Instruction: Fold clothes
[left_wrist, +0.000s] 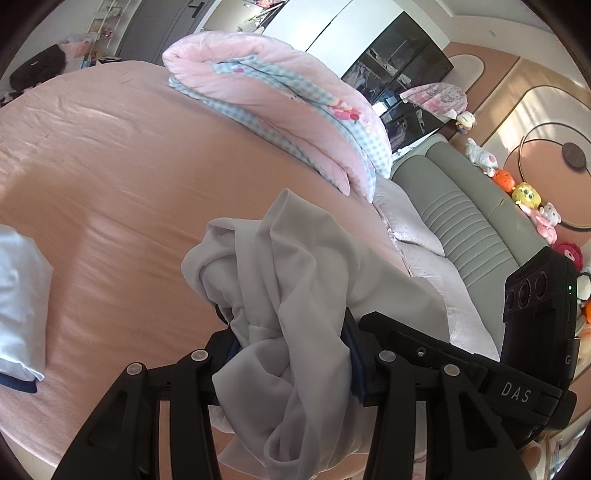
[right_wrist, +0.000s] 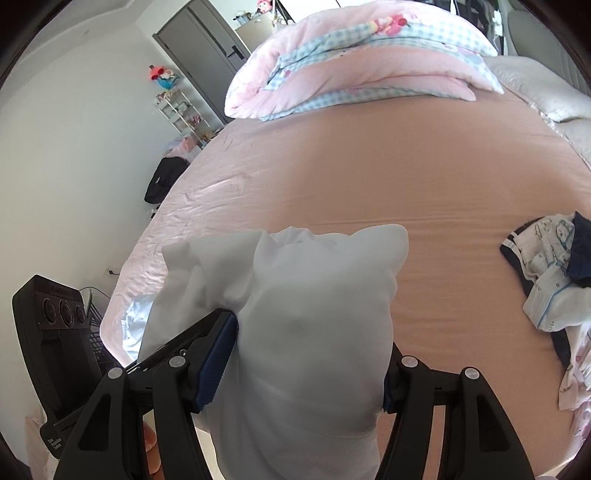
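Left claw pinching bunched white garment, right claw pinching same garment, cloth crumpled with no clear long axis, held over pink bed

This is a bedroom in someone's home, likely a child's. A wide bed in a peach-pink sheet fills the room, with a folded pink quilt trimmed in blue gingham lying on it. Plush toys line the ledge above the padded grey headboard. A white wire shelf of knick-knacks stands by the grey door, and loose printed clothes lie on the sheet.
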